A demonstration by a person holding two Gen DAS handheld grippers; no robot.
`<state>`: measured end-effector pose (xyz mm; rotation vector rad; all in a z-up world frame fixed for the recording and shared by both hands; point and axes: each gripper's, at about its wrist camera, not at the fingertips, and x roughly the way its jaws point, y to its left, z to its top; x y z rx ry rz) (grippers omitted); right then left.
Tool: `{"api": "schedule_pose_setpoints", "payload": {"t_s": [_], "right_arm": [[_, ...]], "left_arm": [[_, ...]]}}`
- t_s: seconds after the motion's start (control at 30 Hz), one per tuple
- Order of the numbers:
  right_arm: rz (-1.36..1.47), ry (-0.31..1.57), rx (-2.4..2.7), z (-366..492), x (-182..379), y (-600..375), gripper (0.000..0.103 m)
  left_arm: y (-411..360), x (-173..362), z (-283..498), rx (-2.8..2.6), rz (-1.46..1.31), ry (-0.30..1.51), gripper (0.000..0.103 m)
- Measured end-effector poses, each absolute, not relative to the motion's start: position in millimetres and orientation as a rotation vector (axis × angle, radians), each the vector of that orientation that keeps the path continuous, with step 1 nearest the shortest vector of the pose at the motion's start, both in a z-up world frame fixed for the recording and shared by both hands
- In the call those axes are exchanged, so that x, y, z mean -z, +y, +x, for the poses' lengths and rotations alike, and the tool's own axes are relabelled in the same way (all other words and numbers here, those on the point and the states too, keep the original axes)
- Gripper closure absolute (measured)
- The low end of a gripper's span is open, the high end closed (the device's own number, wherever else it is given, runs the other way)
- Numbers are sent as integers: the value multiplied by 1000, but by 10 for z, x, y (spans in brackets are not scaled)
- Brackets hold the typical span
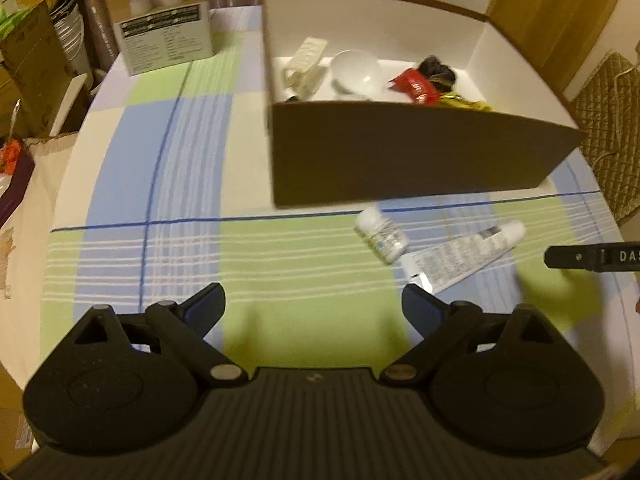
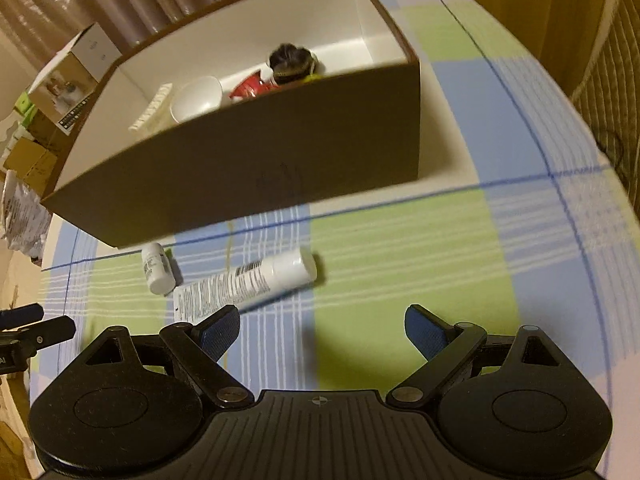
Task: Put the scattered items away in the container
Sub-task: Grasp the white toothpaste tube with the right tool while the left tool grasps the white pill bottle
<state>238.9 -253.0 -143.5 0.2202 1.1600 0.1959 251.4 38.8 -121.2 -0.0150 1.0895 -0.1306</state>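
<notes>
A brown cardboard box (image 1: pixel 400 152) (image 2: pixel 248 176) with a white inside stands on the checked tablecloth. It holds a white bowl (image 1: pixel 356 70) (image 2: pixel 198 98), a cream ribbed piece (image 1: pixel 308 54), a red packet (image 1: pixel 414 84) and a dark round item (image 1: pixel 436 70) (image 2: pixel 290 60). In front of the box lie a small white bottle (image 1: pixel 382 236) (image 2: pixel 157 268) and a white tube (image 1: pixel 464 256) (image 2: pixel 248 284). My left gripper (image 1: pixel 314 306) is open and empty, short of both. My right gripper (image 2: pixel 322 330) is open and empty, just behind the tube; its tip shows in the left wrist view (image 1: pixel 592 256).
A printed carton (image 1: pixel 164 36) (image 2: pixel 68 80) stands at the table's far left corner. Cardboard boxes and stacked plates (image 1: pixel 68 28) sit beyond the left edge. A quilted chair (image 1: pixel 608 120) is at the right. The tablecloth (image 2: pixel 440 260) lies bare to the right of the tube.
</notes>
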Motion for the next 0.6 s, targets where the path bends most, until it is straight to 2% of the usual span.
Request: {"api": "schedule_pose_setpoints", "payload": {"t_s": [0.43,0.47,0.5,0.57,0.6], "right_arm": [[427,1057,-34,2532,1593,-2161,9],[419,1046,-23,2538,1612,-2126,13],[405,1042,-14,2550,1639,-2086,30],[389,1054,-4,2578,1715,-2042,37],[382,1065,-17,2588,1751,-2030,45]], "left_arm": [[710,1303,2657,80,-23,1102,10],[727,1317,2663,77,-21,1106,10],[745,1330,2668,73,-20,1109,10],[780,1353,2676,67,-24,1117,10],[793,1362,2675,68,-25,1119,10]]}}
